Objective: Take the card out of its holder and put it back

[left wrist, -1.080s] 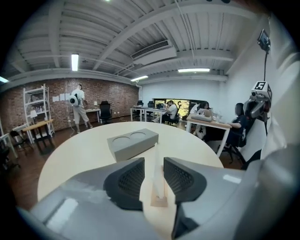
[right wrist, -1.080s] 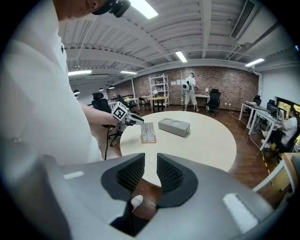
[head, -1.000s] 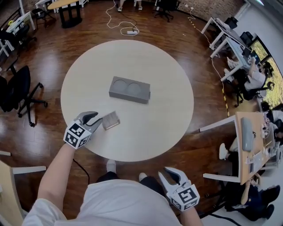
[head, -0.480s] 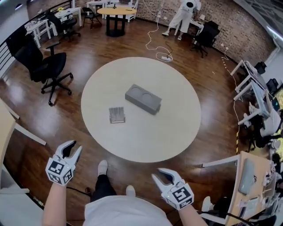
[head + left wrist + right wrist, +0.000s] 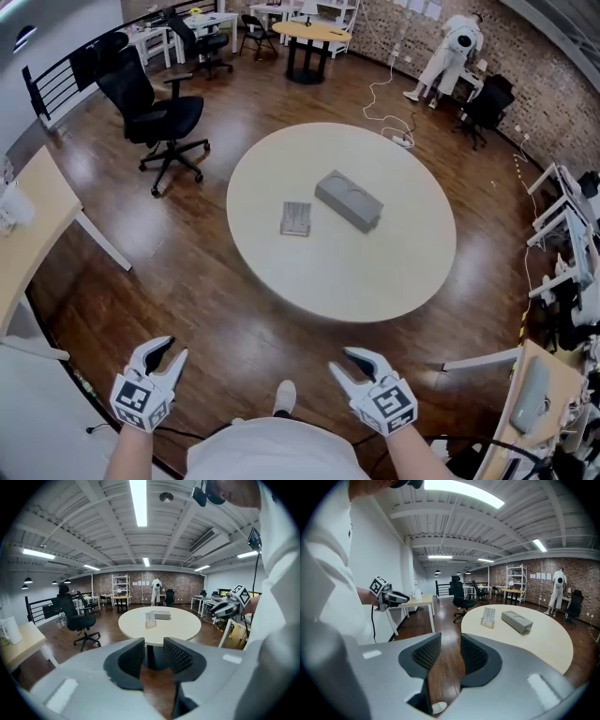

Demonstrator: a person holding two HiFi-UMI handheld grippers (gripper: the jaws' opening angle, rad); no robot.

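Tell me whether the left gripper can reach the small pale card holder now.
Probably not: the open left gripper hangs well short of the round beige table bearing the small pale card holder; only wooden floor between.

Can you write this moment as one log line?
left gripper: open, empty | right gripper: open, empty | card holder: on table beside grey block, untouched

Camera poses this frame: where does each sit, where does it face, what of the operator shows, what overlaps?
Head view: on the person's head, steeply down at the round table, grey block and card holder; left gripper and right gripper show low.
Left gripper view: on the left gripper, along its open, empty jaws toward the table; right gripper and white shirt at right.
Right gripper view: on the right gripper, along its open, empty jaws; left gripper and shirt at left.
Shared: all three see table, block and holder.
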